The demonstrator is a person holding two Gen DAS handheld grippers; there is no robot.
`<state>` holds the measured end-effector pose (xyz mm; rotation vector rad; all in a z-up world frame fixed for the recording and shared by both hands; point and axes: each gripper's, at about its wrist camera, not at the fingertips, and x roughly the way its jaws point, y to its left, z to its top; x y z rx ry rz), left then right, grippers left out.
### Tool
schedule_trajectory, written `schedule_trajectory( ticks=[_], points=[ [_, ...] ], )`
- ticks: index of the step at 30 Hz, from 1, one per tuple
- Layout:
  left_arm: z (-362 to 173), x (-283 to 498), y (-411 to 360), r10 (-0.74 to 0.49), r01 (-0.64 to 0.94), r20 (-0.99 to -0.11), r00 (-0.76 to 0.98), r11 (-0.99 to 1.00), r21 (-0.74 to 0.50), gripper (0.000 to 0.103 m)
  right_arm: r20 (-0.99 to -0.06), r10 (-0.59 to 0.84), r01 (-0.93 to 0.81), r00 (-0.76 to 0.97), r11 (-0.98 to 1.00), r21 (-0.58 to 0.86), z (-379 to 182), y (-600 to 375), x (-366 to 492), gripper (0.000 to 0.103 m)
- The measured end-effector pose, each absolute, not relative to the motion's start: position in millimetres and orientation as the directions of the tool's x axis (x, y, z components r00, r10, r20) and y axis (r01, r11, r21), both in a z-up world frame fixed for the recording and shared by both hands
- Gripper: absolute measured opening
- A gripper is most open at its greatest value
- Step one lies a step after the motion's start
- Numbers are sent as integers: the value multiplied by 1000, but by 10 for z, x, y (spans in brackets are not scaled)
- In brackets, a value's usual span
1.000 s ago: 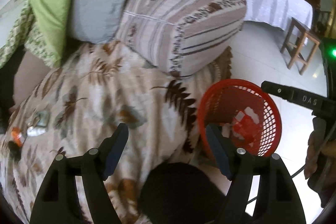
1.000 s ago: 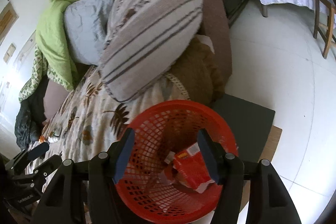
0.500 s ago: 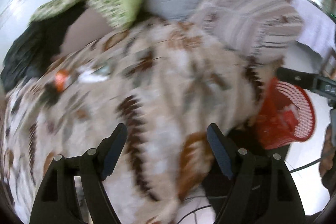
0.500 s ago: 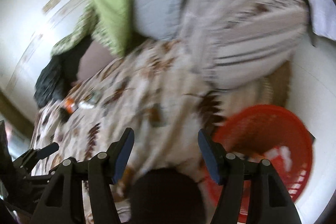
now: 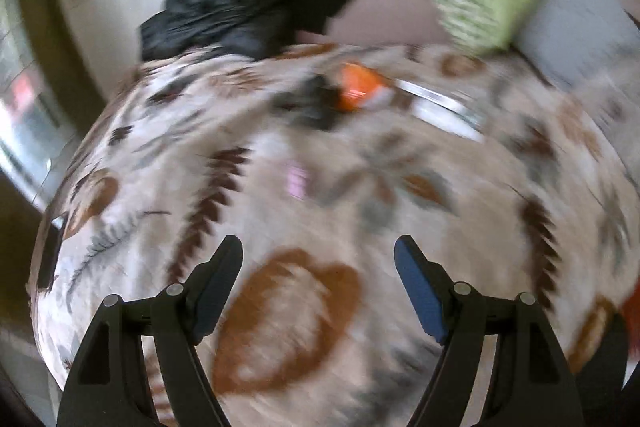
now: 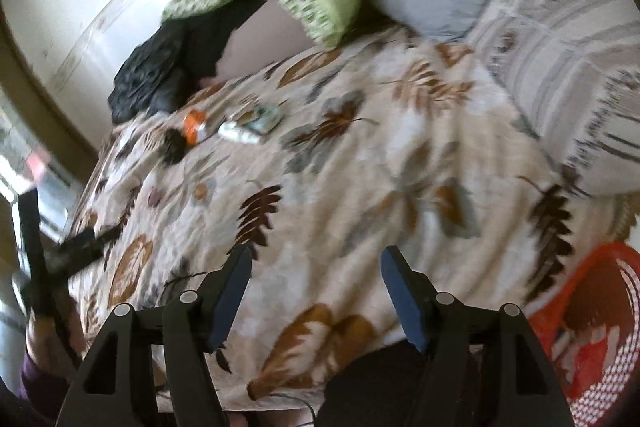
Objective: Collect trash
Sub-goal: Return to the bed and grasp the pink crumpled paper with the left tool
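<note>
Left wrist view: my left hand-held gripper (image 5: pixel 318 285) hung released over the leaf-print bedspread (image 5: pixel 304 211), nothing between its jaws. The orange wrapper (image 5: pixel 358 89) and a silvery wrapper (image 5: pixel 444 109) lay well ahead, blurred.

Right wrist view: my right hand-held gripper (image 6: pixel 316 287) had just been opening, jaws empty. The trash lay far ahead to the left; the red basket (image 6: pixel 592 323) sat at lower right.
</note>
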<state>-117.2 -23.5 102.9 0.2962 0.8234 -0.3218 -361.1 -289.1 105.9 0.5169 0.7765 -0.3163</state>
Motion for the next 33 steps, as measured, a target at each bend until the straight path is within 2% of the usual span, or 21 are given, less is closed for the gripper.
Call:
schedule_trajectory(
  ticks=[6,11,17,18,19,20,21,33],
  points=[
    [873,-452,-62,-111,324,-792,601,939,114,77,-748,-23,384,664,868,314,946,-2766,-3173,71],
    [616,-124,-189,-136,340,-836,532,938,64,77,-760,22,349,650,879,324,822,-2694,-2855,71],
    [257,118,-411,-119,363,-863,491,928,78,77,-775,56,321,630,889,326,684,-2647,-2514,71],
    [212,141,-419,-130,366,-871,474,928,61,65,-776,60,317,628,891,325,672,-2637,-2457,71],
    [176,144,-417,-135,362,-874,467,931,49,47,-777,62,313,626,893,324,662,-2631,-2401,71],
    [183,123,-417,-129,357,-864,486,932,61,43,-778,67,305,625,896,322,650,-2622,-2326,71],
    [204,84,-425,-133,364,-858,496,929,66,25,-778,70,298,624,899,320,645,-2615,-2272,71],
    [196,50,-155,-235,313,-840,489,946,-82,23,-743,120,148,659,947,284,783,-2433,-1043,71]
  ],
)
